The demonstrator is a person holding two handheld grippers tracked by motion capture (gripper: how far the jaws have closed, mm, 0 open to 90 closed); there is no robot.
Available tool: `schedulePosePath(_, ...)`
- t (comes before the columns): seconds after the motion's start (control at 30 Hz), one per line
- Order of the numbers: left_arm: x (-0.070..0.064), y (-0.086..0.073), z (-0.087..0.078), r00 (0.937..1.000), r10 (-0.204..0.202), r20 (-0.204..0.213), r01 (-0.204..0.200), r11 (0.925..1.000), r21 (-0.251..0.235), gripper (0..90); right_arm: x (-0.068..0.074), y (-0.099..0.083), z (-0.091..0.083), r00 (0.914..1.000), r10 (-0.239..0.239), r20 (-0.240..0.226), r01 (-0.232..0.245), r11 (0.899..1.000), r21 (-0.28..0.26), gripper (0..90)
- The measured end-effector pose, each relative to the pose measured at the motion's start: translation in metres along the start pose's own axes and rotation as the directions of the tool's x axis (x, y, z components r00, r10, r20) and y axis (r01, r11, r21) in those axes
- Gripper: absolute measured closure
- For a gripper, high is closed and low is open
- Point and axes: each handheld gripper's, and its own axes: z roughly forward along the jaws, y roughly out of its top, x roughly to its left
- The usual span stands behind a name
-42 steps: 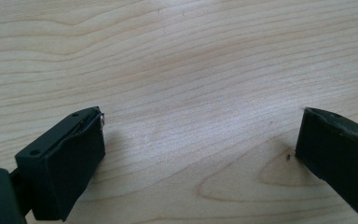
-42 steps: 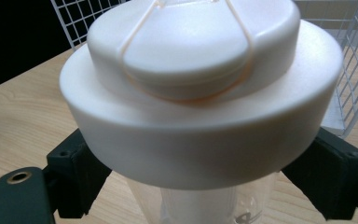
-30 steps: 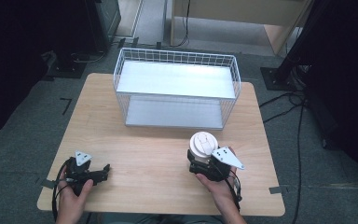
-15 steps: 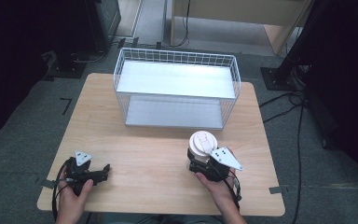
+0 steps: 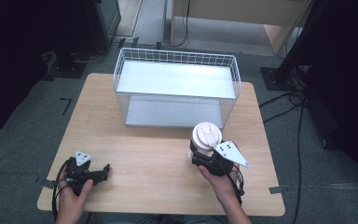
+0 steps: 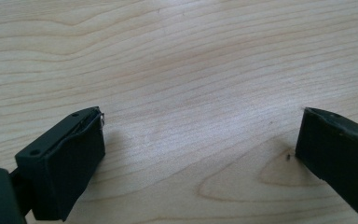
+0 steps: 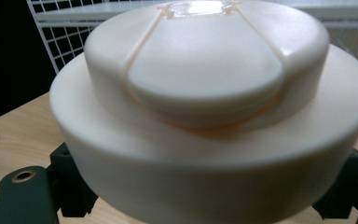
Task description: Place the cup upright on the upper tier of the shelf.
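A: Starting at the left, what is that side doing?

B: The left gripper [image 5: 103, 169] rests low on the counter [image 5: 144, 154] near its front left corner. In the left gripper view its jaws stand wide apart with bare wood between them, holding nothing.

A: And moving to the right?

B: The right gripper [image 5: 199, 154] has its jaws closed around a cream-coloured lidded cup [image 5: 207, 136]. The cup stands right of the middle of the counter, just in front of the white wire basket [image 5: 121, 70], apart from it. In the right gripper view the cup's lid [image 7: 205, 74] looms close, and the jaws show dark at both lower sides, under the lid's rim.

A: How do you reckon it will handle?

B: It looks like smooth plastic, probably light, with stiff walls, though a thin cup could give if squeezed hard. The glossy surface may be slippery. Whether it is full I cannot tell, so I would keep it upright.

A: Where is the best hold?

B: On the body below the lid's overhanging rim, which is where the jaws sit; the rim would stop it sliding down. Gripping the lid itself risks popping it off.
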Motion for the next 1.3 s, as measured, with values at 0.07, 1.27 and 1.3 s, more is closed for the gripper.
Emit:
schedulePosePath(0.07, 0.000, 0.000, 0.000, 1.0000, 0.000, 0.000, 0.000, 1.0000, 0.000, 1.5, 0.000, 0.003, 0.000, 1.0000, -0.003, 0.003, 0.003, 1.000, -0.007, 14.9)
schedulePosePath(1.27, 0.000, 0.000, 0.000, 1.0000, 0.001, -0.001, -0.001, 1.0000, 0.000, 1.5, 0.011, 0.103, -0.004, 0.9922, -0.083, 0.092, 0.104, 0.965, -0.243, 15.3)
schedulePosePath(1.3, 0.000, 0.000, 0.000, 1.0000, 0.001, -0.001, -0.001, 1.0000, 0.000, 1.5, 0.011, 0.106, -0.003, 0.9920, -0.083, 0.095, 0.104, 0.964, -0.245, 15.3)
